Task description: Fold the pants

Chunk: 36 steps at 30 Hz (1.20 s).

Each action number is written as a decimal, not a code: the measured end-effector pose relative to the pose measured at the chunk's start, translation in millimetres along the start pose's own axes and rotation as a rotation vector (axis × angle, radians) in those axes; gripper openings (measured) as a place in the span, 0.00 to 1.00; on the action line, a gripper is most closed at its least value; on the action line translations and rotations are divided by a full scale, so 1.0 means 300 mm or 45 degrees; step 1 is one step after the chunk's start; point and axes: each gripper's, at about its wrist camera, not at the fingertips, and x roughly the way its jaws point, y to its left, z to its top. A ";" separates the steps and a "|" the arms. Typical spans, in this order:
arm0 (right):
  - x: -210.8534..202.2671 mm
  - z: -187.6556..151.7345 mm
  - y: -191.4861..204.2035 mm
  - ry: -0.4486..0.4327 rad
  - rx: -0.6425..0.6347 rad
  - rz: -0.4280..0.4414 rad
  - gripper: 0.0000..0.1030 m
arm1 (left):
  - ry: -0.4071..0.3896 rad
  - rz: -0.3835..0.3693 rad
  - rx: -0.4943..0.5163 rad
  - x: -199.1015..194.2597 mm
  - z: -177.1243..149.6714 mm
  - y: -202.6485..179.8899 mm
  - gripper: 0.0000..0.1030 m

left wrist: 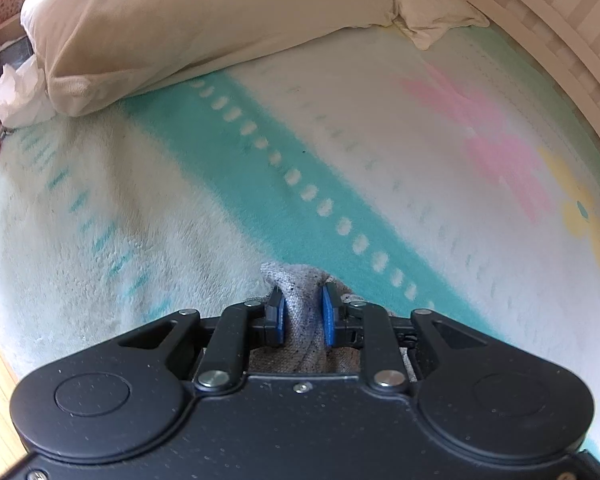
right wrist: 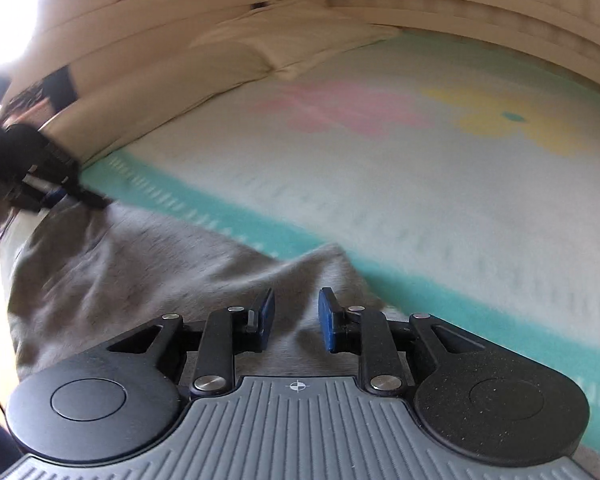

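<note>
The grey pants lie spread on the bed's fleece blanket. In the left wrist view my left gripper is shut on a bunched fold of the grey pants, with cloth pinched between its blue pads. In the right wrist view my right gripper has its jaws over a raised edge of the pants, with cloth between the blue pads; a gap shows, so its grip is unclear. The left gripper also shows at the far left of the right wrist view, holding the pants' other end.
A cream pillow lies at the head of the bed, with crumpled white tissue and a dark phone beside it. A striped headboard or wall runs along the right. The blanket has teal, pink and yellow patterns.
</note>
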 end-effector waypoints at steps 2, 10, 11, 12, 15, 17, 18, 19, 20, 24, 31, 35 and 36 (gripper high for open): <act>0.060 -0.003 0.012 0.054 -0.011 -0.015 0.23 | -0.006 0.010 0.014 -0.005 -0.003 -0.009 0.28; -0.010 0.045 0.025 -0.061 0.130 0.007 0.24 | -0.005 0.015 0.038 -0.013 -0.005 -0.018 0.31; 0.001 0.042 0.043 -0.051 0.088 0.022 0.24 | -0.004 0.016 0.034 -0.011 -0.007 -0.017 0.32; 0.029 0.032 0.055 -0.002 0.063 0.032 0.24 | -0.004 0.020 0.028 -0.007 -0.008 -0.015 0.32; 0.091 -0.028 0.075 0.097 0.053 0.062 0.26 | -0.009 0.042 0.042 -0.002 -0.009 -0.027 0.33; 0.065 -0.020 0.085 0.130 0.019 0.060 0.26 | -0.013 0.053 0.056 -0.007 -0.013 -0.038 0.33; 0.036 -0.016 0.078 0.113 0.031 0.079 0.26 | -0.013 0.050 0.062 -0.013 -0.015 -0.041 0.34; 0.000 -0.015 0.066 0.083 0.049 0.089 0.26 | -0.016 0.057 0.065 -0.025 -0.016 -0.044 0.34; -0.037 -0.016 0.050 0.063 0.067 0.083 0.26 | -0.024 0.061 0.066 -0.045 -0.019 -0.048 0.35; -0.161 -0.055 -0.058 0.030 0.117 -0.003 0.26 | -0.155 0.125 0.152 -0.168 -0.072 -0.098 0.34; -0.305 -0.217 -0.292 0.158 0.237 -0.260 0.26 | -0.133 -0.108 0.355 -0.252 -0.321 -0.269 0.37; -0.412 -0.334 -0.371 0.235 0.194 -0.421 0.26 | -0.018 -0.186 0.564 -0.215 -0.507 -0.397 0.37; -0.439 -0.365 -0.398 0.258 0.207 -0.449 0.26 | 0.001 -0.194 0.598 -0.206 -0.541 -0.425 0.37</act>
